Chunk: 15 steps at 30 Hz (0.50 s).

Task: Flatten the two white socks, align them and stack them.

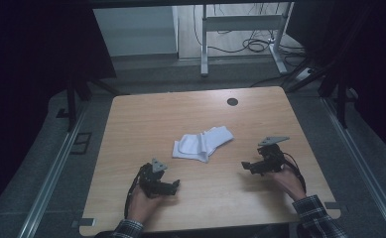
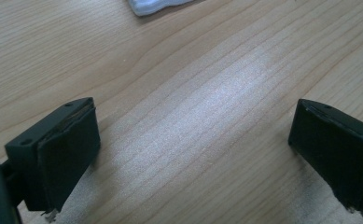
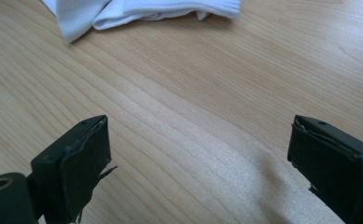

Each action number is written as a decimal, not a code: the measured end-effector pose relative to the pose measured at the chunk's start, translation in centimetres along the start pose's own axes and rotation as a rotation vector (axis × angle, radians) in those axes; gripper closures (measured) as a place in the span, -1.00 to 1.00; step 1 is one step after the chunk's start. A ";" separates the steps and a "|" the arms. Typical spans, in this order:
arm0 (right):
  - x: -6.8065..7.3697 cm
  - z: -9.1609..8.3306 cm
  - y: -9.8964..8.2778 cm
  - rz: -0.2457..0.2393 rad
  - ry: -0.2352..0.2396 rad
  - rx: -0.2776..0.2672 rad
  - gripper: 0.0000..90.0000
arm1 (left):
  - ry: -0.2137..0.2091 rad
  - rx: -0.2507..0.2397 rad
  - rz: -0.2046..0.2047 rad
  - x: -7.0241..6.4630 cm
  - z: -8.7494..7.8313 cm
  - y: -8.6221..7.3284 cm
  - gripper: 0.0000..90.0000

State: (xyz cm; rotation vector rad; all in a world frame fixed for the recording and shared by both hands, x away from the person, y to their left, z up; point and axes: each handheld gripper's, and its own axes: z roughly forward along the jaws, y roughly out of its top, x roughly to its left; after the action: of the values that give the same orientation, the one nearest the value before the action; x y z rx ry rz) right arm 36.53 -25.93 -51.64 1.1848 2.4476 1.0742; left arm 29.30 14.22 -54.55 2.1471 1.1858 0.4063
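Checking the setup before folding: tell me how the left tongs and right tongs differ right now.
The left tongs sit nearer the table's front edge, the right tongs farther in. The left tongs lie left of the white sock and point right; the right tongs lie right of it and point left. Both are wide open, hold nothing, and are clear of the sock.

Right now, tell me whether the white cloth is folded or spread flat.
Folded, loosely: the white cloth lies bunched in overlapping layers on the table.
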 end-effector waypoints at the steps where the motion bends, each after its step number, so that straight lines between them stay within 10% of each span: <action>1: 0.0 0.0 0.0 0.000 0.000 0.000 -0.88 | 0.000 0.001 0.001 0.0 0.0 0.0 -0.96; 15: -1.2 1.3 2.9 0.041 0.001 0.000 -0.68 | 0.000 0.002 0.002 0.0 0.0 0.0 -0.97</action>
State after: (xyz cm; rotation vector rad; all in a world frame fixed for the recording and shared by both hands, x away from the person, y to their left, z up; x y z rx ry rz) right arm 39.64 -24.94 -50.70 1.2397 2.4347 1.0858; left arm 29.32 14.21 -54.55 2.1501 1.1844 0.4058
